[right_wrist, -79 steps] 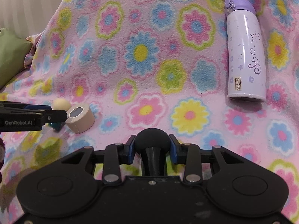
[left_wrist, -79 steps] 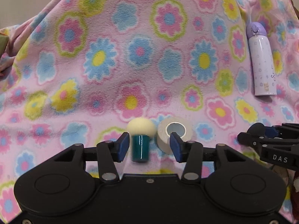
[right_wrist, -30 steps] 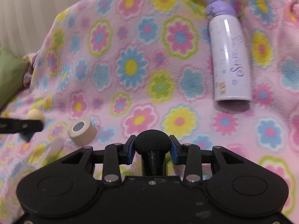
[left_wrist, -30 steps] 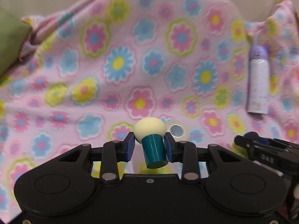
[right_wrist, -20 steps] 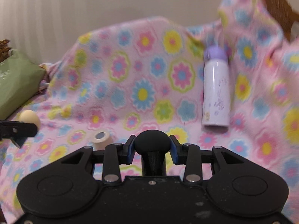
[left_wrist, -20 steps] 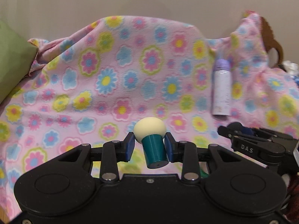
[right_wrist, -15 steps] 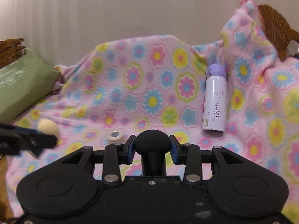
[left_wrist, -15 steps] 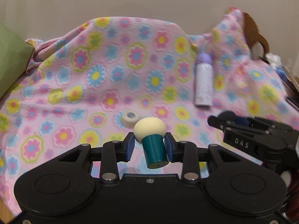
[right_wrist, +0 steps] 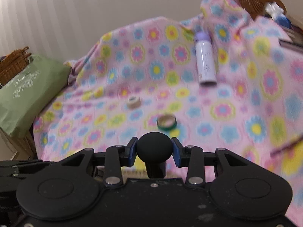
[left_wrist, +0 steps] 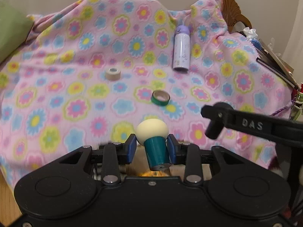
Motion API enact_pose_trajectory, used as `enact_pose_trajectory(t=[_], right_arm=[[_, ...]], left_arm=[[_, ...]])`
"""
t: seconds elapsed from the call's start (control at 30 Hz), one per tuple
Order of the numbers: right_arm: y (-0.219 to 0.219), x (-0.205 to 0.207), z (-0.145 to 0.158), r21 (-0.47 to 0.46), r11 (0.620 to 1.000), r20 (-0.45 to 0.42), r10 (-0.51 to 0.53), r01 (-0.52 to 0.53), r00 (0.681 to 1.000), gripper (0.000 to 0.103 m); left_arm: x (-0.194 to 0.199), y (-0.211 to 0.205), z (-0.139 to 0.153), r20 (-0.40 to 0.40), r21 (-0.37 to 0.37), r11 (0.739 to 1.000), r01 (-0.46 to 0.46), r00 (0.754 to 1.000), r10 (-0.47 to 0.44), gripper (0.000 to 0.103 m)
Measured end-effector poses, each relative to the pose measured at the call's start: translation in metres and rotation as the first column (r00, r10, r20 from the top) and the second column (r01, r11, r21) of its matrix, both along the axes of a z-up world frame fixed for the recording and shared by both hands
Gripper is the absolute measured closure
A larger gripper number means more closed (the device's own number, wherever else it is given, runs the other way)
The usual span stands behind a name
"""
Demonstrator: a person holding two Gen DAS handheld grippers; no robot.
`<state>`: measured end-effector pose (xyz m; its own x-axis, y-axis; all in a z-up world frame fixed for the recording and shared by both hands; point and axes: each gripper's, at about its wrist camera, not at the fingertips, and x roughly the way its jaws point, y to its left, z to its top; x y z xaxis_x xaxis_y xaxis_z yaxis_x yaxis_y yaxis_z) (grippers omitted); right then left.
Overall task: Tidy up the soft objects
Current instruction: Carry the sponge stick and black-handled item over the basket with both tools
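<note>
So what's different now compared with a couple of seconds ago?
The left gripper closed on the cream-and-teal puff, which had stood on the blanket beside the beige tape roll, lifted it and pulled back. The right gripper pulled back too, still clamping its black puff. The beige roll and the purple bottle stayed put.

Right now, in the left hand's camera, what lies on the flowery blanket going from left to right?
Green cushion at the edge → beige tape roll → green tape roll → purple bottle → wooden chair back.
</note>
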<state>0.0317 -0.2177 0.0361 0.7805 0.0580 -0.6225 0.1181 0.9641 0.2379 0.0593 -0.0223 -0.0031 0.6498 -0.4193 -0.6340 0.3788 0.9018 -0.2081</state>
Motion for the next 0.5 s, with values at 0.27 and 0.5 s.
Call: enact_pose_trajectory(t=[0.27,0.5], right_arm=[[0.008,-0.053,-0.005,0.045,0.999,-0.05,-0.019,0.021,0.999,0.066],[0.018,-0.074,0.003,0.019,1.0,-0.066,-0.014,0.015,0.998,0.065]], left_arm=[[-0.038,0.006,-0.005,-0.028,-0.016,1.0,-0.02,0.999,0.02,0.067],[-0.061,0.008,-0.005,-0.034,-0.01,0.999,-0.035,0.999,0.034,0.066]])
